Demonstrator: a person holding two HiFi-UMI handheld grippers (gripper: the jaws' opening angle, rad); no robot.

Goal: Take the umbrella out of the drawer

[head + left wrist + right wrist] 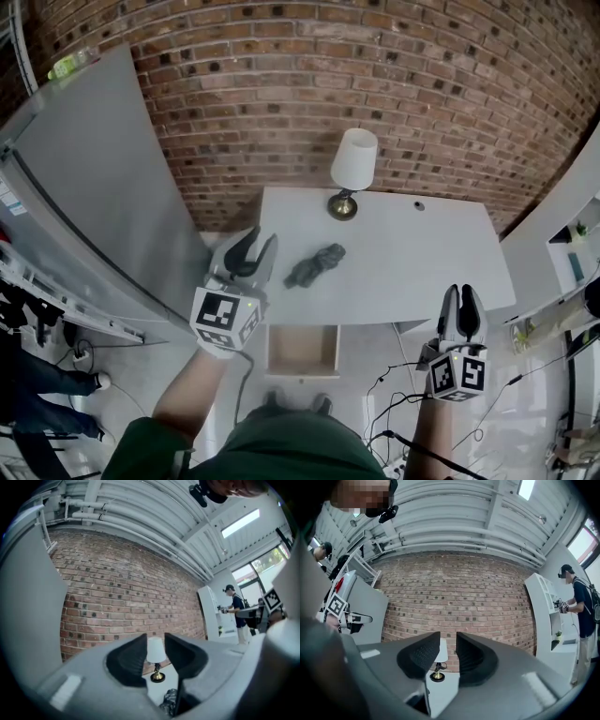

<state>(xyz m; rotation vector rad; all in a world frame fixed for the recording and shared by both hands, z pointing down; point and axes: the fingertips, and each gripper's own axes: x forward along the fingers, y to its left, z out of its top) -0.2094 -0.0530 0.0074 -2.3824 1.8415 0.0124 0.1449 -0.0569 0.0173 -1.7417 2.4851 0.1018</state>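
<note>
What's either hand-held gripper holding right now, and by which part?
Nothing. Left hand-held gripper and right hand-held gripper are both empty; the umbrella lies on the table.

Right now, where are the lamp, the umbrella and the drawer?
lamp (353,159): head view, on its white shade.
umbrella (316,263): head view, middle of the folded dark bundle.
drawer (302,349): head view, on its bare inside floor.

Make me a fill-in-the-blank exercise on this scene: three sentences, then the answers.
1. The folded umbrella lies ___ the white desk, outside the drawer.
2. The drawer stands ___ and looks empty.
3. The lamp stands on the desk in front of a ___ wall.

Missing words: on; open; brick.
</note>
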